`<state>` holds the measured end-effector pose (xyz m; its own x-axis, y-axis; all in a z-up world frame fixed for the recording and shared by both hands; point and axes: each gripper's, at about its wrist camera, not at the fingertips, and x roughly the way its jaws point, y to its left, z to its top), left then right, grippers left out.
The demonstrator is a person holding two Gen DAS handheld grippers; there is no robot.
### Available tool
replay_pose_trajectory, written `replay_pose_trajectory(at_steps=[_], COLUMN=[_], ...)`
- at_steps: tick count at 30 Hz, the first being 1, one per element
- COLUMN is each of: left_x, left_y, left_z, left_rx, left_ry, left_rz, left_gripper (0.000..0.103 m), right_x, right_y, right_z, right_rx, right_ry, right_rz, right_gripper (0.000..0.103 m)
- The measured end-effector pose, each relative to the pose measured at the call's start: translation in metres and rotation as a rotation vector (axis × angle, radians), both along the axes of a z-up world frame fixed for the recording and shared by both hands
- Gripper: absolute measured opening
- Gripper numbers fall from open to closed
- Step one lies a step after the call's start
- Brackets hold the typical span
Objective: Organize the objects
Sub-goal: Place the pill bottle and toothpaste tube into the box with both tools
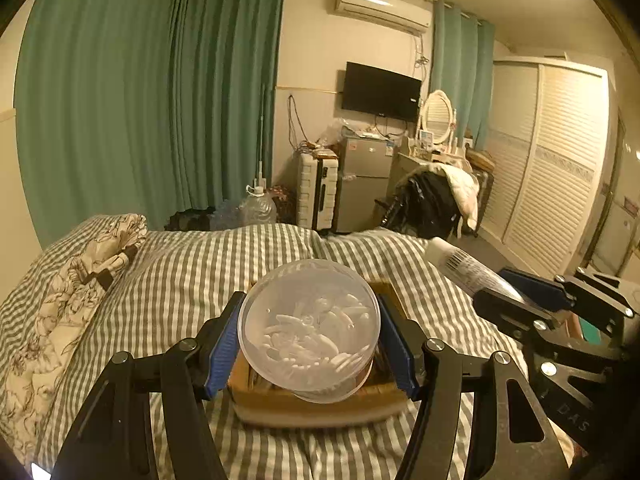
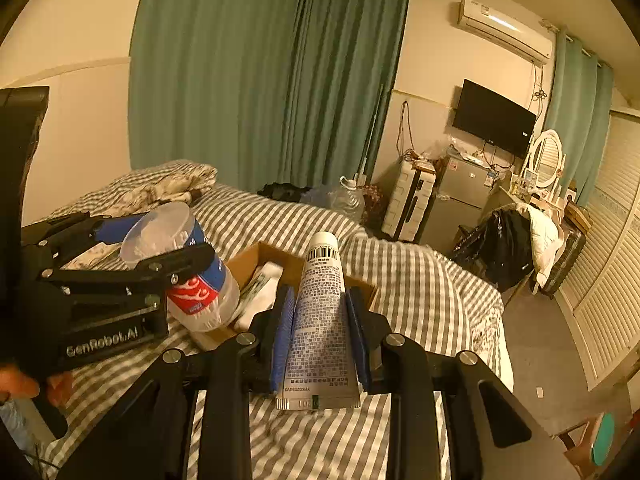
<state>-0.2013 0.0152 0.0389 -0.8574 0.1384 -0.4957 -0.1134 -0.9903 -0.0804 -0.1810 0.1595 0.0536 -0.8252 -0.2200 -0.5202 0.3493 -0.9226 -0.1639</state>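
A clear plastic jar [image 1: 308, 328] of small white pieces is being gripped between the jaws of the left gripper [image 1: 312, 344], above the open cardboard box [image 2: 280, 264] lying on the striped bed [image 1: 192, 264]. To its right, a white tube [image 2: 322, 320] is being clamped narrowly by the right gripper [image 2: 320, 320], cap end pointing away, over the box's near edge.

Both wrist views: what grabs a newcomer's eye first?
Each gripper grips something above the striped bed. The left gripper clamps a clear round tub of cotton swabs, dead centre in its own view, over an open cardboard box. The right gripper pinches a white printed tube, cap pointing away toward the box. Behind, green curtains fill the wall.
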Motion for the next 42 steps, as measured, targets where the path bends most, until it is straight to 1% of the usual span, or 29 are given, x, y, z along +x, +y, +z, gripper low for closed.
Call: replay_pose_trajectory(at_steps=[3, 7, 10, 14, 16, 18, 21, 24, 25, 26, 27, 28, 30, 31, 34, 38, 42], left_x=[-0.025, -0.058, -0.083, -0.106, -0.115, -0.122, -0.127, -0.129, -0.129, -0.128, -0.127, -0.125, -0.123, -0.119, -0.111, -0.095, -0.075], left_y=[-0.004, -0.006, -0.008, -0.010, -0.009, -0.007, -0.003, -0.001, -0.001, -0.001, 0.000, 0.000, 0.000, 0.000, -0.001, 0.002, 0.001], left_z=[-0.003, -0.016, -0.029, -0.049, -0.061, -0.072, -0.079, -0.082, -0.082, -0.082, -0.081, -0.079, -0.073, -0.068, -0.056, -0.035, -0.010], left_rx=[0.004, 0.005, 0.006, 0.025, 0.035, 0.026, 0.007, 0.002, -0.001, -0.004, -0.007, -0.006, -0.013, -0.019, -0.029, -0.050, -0.054], left_ry=[-0.008, -0.025, -0.043, -0.078, -0.096, -0.107, -0.106, -0.100, -0.102, -0.106, -0.109, -0.106, -0.098, -0.087, -0.071, -0.041, -0.004], left_rz=[0.012, 0.019, 0.031, 0.029, 0.021, 0.017, 0.005, 0.007, 0.008, 0.008, 0.007, 0.008, 0.017, 0.025, 0.027, 0.044, 0.053], left_gripper=[0.065, 0.065, 0.065, 0.065, 0.063, 0.063, 0.063, 0.064, 0.064, 0.064, 0.068, 0.070, 0.084, 0.086, 0.088, 0.096, 0.098], right_x=[-0.027, -0.065, -0.092, -0.123, -0.133, -0.143, -0.149, -0.150, -0.150, -0.150, -0.153, -0.152, -0.149, -0.148, -0.141, -0.126, -0.107], right_y=[0.002, -0.001, -0.007, -0.011, -0.012, -0.011, -0.011, -0.010, -0.009, -0.007, -0.003, -0.001, 0.004, 0.006, 0.013, 0.020, 0.025], right_z=[0.001, -0.004, -0.015, -0.039, -0.054, -0.068, -0.085, -0.095, -0.096, -0.097, -0.098, -0.096, -0.092, -0.090, -0.081, -0.062, -0.039], right_rx=[-0.013, -0.033, -0.042, -0.053, -0.051, -0.048, -0.054, -0.057, -0.061, -0.064, -0.065, -0.068, -0.069, -0.069, -0.065, -0.052, -0.053], right_ry=[-0.002, -0.016, -0.037, -0.082, -0.106, -0.130, -0.156, -0.168, -0.168, -0.169, -0.171, -0.167, -0.157, -0.156, -0.143, -0.111, -0.078], right_rz=[-0.002, -0.011, -0.009, -0.018, -0.023, -0.020, -0.010, -0.006, -0.011, -0.022, -0.030, -0.042, -0.057, -0.062, -0.091, -0.122, -0.141], right_gripper=[0.026, 0.026, 0.026, 0.026, 0.026, 0.026, 0.026, 0.027, 0.030, 0.043, 0.051, 0.062, 0.064, 0.064, 0.066, 0.069, 0.072])
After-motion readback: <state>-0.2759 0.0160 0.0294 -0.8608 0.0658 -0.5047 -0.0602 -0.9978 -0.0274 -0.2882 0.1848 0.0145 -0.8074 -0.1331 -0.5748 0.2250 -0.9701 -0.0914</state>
